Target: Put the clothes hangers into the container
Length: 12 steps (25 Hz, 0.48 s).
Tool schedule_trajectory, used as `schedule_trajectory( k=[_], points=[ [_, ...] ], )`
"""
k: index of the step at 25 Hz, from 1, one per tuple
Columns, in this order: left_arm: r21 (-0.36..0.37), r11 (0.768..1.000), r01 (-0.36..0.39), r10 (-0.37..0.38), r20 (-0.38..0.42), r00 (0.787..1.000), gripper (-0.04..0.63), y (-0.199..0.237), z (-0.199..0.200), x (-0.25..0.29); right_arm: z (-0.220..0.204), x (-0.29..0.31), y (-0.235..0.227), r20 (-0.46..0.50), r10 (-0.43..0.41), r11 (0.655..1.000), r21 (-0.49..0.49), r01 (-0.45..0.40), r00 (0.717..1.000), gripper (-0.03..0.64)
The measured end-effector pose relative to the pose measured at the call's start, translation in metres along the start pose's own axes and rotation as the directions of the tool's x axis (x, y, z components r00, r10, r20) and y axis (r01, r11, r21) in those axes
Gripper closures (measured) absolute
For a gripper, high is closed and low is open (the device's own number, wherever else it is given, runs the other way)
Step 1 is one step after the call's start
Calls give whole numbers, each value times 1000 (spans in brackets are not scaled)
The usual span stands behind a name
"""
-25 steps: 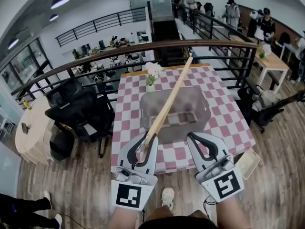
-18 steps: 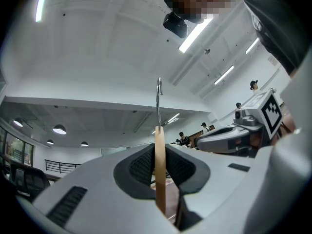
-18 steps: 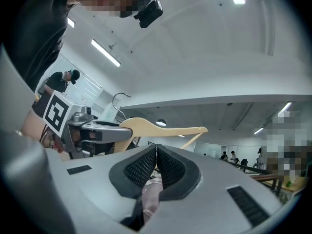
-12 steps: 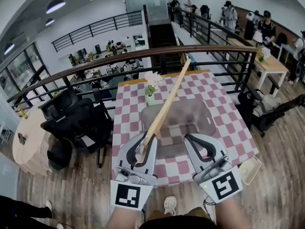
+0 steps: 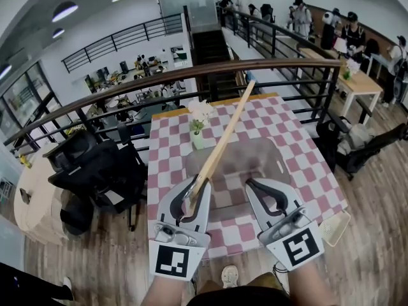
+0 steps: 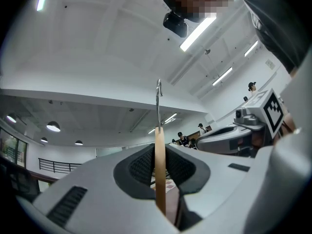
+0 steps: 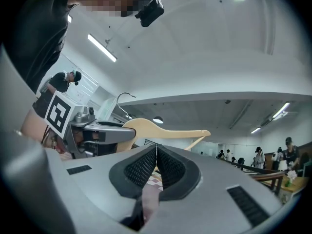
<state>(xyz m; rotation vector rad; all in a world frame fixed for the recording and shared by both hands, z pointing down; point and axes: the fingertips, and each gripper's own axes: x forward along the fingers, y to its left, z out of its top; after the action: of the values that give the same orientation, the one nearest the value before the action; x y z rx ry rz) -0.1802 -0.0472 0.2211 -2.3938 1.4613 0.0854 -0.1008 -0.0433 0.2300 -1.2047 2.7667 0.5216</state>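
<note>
In the head view, I have my left gripper (image 5: 193, 190) low at the centre-left, its two jaws pinching the near end of a wooden hanger (image 5: 222, 145). The hanger runs up and to the right from the jaws and lies across the picture over the container (image 5: 255, 161). Its far end shows against the railing (image 5: 127, 85). The container is a translucent tub standing on the pink-and-white checked table (image 5: 299, 142), with a small vase (image 5: 197, 138) of white flowers just beyond its far left corner. I cannot tell from here how high the hanger sits above the tub. My right gripper (image 5: 255, 187) is beside the left one, over the near edge of the table, with nothing in it. A black office chair (image 5: 95, 171) stands to the left of the table.

In the left gripper view, the hanger (image 6: 160, 179) stands edge-on between the ribbed pads, which press on it from both sides. Its metal hook (image 6: 158, 101) rises straight above the wood. The right gripper (image 6: 229, 138) shows at the right with its marker cube (image 6: 271, 108).

In the right gripper view, the right gripper's (image 7: 156, 152) jaws are pressed together, pad against pad, with nothing between them. Beyond them to the left I see the left gripper (image 7: 97, 135) holding the hanger (image 7: 165, 129) side-on, with the hook (image 7: 124, 99) curving above it.
</note>
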Motion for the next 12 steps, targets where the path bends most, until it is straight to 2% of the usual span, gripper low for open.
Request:
schedule_trajectory(
  k=[12],
  points=[
    [-11,1000,15,-15,7,1000,538,25,-13,14,-8,29,0,-12,-3,1000,-4,3,1000,584]
  ],
)
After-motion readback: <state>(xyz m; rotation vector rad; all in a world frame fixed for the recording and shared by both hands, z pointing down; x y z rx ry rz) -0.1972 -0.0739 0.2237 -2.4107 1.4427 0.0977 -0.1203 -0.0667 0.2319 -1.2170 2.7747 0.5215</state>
